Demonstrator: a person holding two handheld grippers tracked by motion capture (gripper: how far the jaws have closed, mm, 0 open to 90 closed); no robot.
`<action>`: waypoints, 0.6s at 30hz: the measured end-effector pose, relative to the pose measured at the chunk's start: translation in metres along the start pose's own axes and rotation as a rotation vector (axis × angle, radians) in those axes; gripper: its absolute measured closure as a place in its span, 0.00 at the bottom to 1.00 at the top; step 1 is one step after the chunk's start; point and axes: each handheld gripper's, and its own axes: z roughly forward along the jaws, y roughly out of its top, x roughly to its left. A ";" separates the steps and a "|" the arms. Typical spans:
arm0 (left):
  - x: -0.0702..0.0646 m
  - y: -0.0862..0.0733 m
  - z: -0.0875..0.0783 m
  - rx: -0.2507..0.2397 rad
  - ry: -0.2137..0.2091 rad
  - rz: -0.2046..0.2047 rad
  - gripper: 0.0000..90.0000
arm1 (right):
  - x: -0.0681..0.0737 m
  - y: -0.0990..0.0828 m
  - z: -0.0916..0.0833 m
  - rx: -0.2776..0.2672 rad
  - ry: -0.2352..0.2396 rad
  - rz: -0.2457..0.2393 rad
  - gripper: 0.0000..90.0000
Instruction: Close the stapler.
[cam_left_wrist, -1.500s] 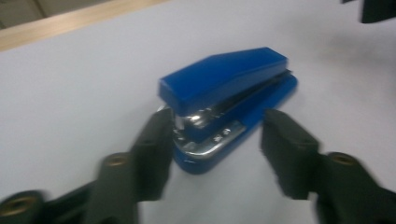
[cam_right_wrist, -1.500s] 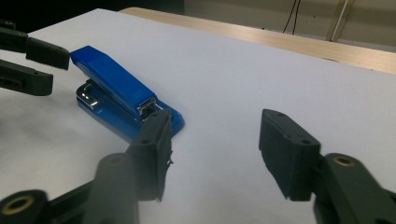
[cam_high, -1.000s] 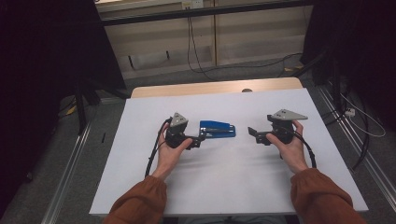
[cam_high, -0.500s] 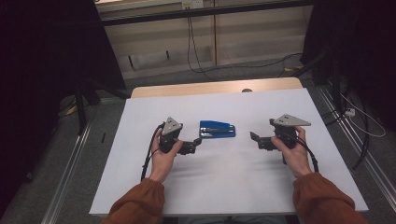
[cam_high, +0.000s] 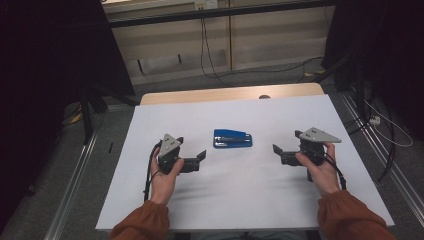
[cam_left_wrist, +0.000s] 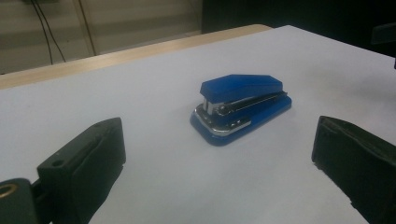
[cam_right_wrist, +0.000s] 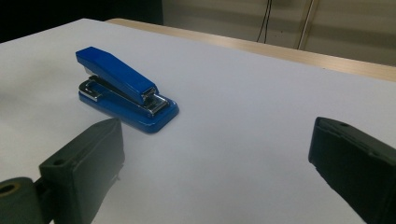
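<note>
— Stapler (cam_high: 232, 138): where does it lie on the tabletop (cam_high: 240, 200)?

— Blue, flat on its base, near the middle of the white surface and a little toward the far edge. Nothing touches it. From the high view its long side runs left to right.

— And the left hand-held gripper (cam_high: 202, 157)?

— It sits to the stapler's left and nearer the person, held in the left hand (cam_high: 165, 172), its tips pointing right. It is near the stapler but apart from it. In the left gripper view the stapler (cam_left_wrist: 242, 108) lies ahead, between the lines of the two black jaws, which stand wide apart with bare tabletop between them.

— The right hand-held gripper (cam_high: 276, 150)?

— On the stapler's right and slightly nearer the person, held in the right hand (cam_high: 320, 170), tips pointing left. The gap to the stapler is a bit larger than on the left side. In the right gripper view the stapler (cam_right_wrist: 125, 90) lies ahead and off to the left, above the left jaw. These jaws are spread wide too, holding nothing.

— So both are off it?

— Yes, the stapler rests between the two, touched by neither.
</note>
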 end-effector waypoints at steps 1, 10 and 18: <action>0.000 -0.001 -0.002 -0.001 0.006 0.005 0.03 | 0.001 -0.001 -0.002 0.001 0.000 0.004 0.04; -0.005 -0.005 -0.021 -0.024 0.033 -0.032 0.03 | 0.004 -0.004 -0.018 -0.012 -0.018 -0.003 0.04; -0.009 -0.011 -0.040 -0.038 0.074 -0.015 0.03 | 0.007 -0.005 -0.035 -0.027 -0.052 -0.001 0.02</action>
